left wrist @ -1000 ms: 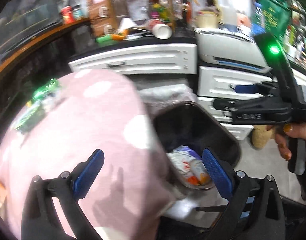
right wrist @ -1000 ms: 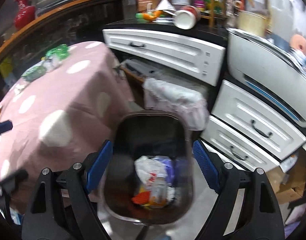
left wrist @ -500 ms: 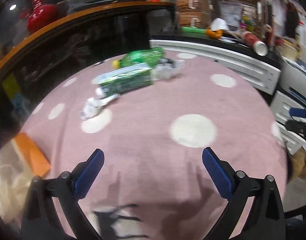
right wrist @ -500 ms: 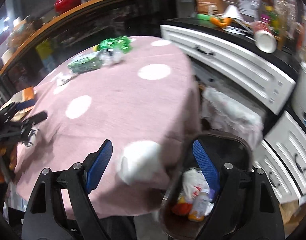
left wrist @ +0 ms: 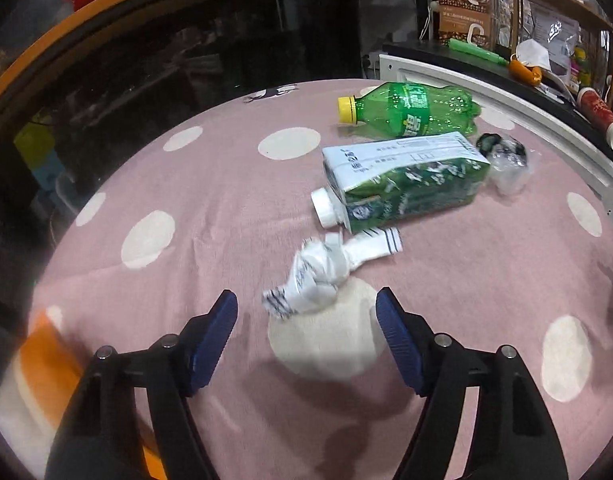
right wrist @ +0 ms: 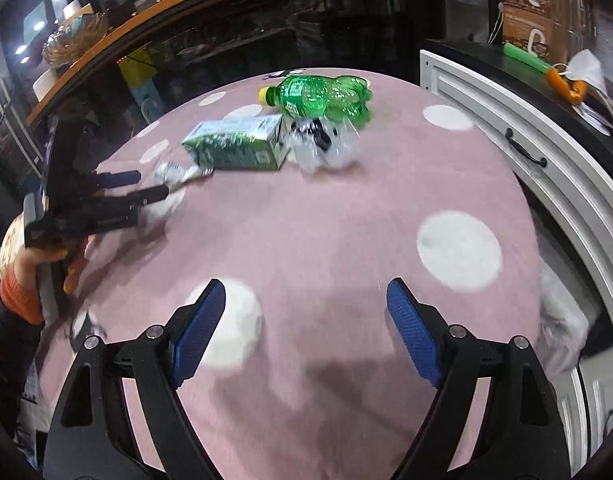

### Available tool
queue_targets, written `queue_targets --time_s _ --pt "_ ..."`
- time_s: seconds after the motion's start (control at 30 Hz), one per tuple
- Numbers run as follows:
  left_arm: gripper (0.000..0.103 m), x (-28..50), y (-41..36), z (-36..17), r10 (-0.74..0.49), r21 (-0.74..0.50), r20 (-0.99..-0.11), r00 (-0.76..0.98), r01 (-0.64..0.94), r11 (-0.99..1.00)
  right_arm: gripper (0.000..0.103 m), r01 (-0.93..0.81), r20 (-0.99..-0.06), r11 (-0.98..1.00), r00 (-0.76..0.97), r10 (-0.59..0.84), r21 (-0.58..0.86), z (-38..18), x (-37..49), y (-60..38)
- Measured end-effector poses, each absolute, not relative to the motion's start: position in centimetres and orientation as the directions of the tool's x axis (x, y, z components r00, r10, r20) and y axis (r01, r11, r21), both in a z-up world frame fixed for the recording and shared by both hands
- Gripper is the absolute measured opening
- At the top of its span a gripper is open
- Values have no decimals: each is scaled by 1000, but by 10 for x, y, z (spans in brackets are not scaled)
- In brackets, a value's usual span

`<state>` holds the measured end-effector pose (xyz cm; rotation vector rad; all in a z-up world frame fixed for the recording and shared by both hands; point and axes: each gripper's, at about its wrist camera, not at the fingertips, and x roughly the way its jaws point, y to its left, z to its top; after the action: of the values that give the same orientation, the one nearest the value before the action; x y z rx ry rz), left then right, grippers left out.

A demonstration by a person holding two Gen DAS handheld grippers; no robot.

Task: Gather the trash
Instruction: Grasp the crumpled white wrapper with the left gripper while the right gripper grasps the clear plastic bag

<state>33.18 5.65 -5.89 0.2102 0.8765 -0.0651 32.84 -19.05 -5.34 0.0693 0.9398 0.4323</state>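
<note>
Four pieces of trash are seen on the round worktop (left wrist: 210, 208), which is covered by a pink cloth with white dots. A green plastic bottle with a yellow cap (left wrist: 406, 110) is laid nearest the far edge; a green and white drink carton (left wrist: 402, 182) lies just in front of it, with crumpled clear plastic (left wrist: 506, 160) at its right end. A crumpled white paper wrapper (left wrist: 322, 270) lies nearer the middle. The left tool (left wrist: 306, 320) is held just short of the wrapper; its jaws have just been closing, and nothing is gripped. The right tool (right wrist: 306, 324) is held wide open and empty over the near edge.
</note>
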Motion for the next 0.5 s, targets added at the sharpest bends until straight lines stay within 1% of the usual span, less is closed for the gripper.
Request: queue_targets --time_s 0.07,0.13,0.23,0.27,0.3,0.33,0.4,0.47,0.5 --pt "71 337 55 -61 34 172 -769 638 156 973 82 -344 -772 910 505 387 231 -54 348 -182" --pt "71 346 54 -63 18 166 -781 624 179 970 82 -356 -777 911 507 374 207 -54 370 -172" --pt "71 356 54 -67 8 161 -792 610 197 967 81 -360 -785 910 493 375 208 -58 402 -159" --pt "71 357 54 -69 2 158 -796 605 204 966 78 -364 -790 908 484 377 210 -60 414 -155" --pt "68 357 53 -70 -5 153 -798 602 211 965 77 -369 -795 908 483 368 197 -61 423 -150" --pt "65 356 53 -69 -13 148 -794 607 215 965 73 -373 -798 911 487 354 177 -62 430 -147" --pt "49 354 52 -69 -38 127 -795 605 228 965 60 -377 -813 917 490 314 127 -67 443 -141" --pt "38 353 50 -69 -45 121 -795 605 230 966 28 -379 -822 918 482 304 117 -71 449 -139" --pt "37 351 49 -69 -36 129 -792 610 225 966 18 -377 -822 918 479 310 126 -72 451 -139"
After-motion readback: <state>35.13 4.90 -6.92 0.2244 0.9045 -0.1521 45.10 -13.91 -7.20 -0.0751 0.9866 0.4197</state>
